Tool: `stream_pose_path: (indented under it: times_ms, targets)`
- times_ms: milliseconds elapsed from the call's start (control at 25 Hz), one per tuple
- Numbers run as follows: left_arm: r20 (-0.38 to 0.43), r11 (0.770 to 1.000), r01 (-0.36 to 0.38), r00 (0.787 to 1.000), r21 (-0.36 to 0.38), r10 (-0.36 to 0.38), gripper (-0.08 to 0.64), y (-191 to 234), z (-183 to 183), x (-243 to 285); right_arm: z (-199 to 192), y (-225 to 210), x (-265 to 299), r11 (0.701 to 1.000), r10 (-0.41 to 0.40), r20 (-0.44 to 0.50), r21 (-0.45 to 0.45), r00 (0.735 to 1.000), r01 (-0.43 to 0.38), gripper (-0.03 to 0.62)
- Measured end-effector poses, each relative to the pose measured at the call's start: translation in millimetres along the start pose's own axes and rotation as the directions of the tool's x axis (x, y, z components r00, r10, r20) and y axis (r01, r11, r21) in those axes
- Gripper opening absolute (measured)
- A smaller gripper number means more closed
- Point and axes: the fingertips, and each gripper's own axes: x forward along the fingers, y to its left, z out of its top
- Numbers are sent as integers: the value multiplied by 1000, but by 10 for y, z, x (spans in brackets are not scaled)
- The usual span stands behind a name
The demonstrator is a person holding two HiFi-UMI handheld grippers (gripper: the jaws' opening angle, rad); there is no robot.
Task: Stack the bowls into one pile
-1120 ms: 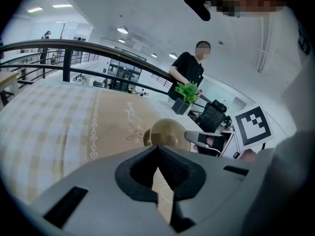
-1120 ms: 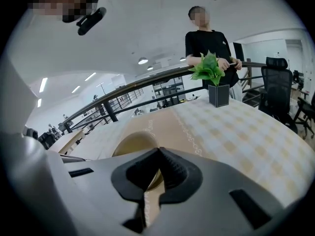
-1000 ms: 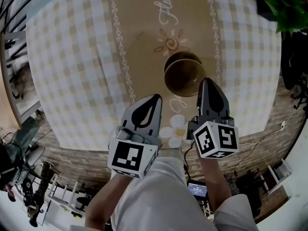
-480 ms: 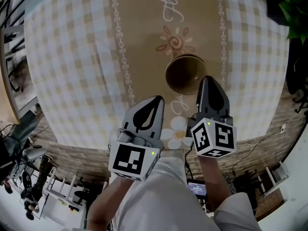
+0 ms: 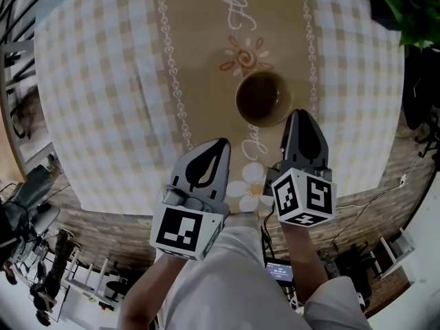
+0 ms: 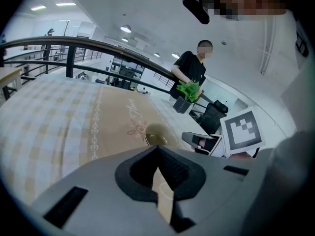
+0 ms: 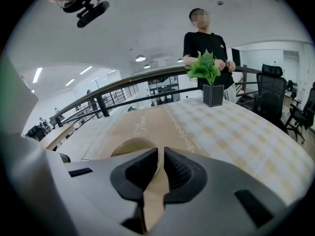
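Checked cloth (image 5: 103,81), pale blue and cream, over the whole table top. Down its middle a tan runner (image 5: 203,60) with white script, chain borders and flower motifs. Beyond the far edge, in both gripper views, a dark railing (image 7: 123,90) and a person (image 7: 205,38) in a black top standing at it. In front of that person, at the table's far corner, a green plant (image 7: 207,70) in a dark square pot.

Over the near edge of the table, side by side and pointing away along the runner: left gripper (image 5: 221,144) and right gripper (image 5: 300,115). At their backs, toward the body, the left cube (image 5: 185,229) and right cube (image 5: 304,198), both with square markers.

Left gripper jaws pressed together at the tips, only a thin sliver lower down, nothing between them. Set well apart from the bowl, to its left and nearer the body. Right gripper jaws all but together, a narrow slit between them, likewise holding nothing. Tip just beside the bowl's near right rim; contact not clear from above.

Brown bowl (image 5: 262,98) upright on the runner, just below the spiral sun motif (image 5: 246,59), dark inside with a paler rim. Visible past the jaw tips in both gripper views. Cannot tell whether one bowl or several nested.
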Motion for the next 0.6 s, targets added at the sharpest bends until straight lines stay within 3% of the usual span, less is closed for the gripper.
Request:
stream_pose_path:
  times_ms: [280, 600]
  targets:
    - [-53, 995, 63, 997, 78, -59, 18, -127, -73, -315, 79, 105, -393, 1000, -14, 62, 11, 998, 13, 40]
    - [5, 980, 123, 992, 159, -126, 18, -317, 7, -929, 122, 398, -1094, 1000, 9, 115, -7, 993, -8, 38]
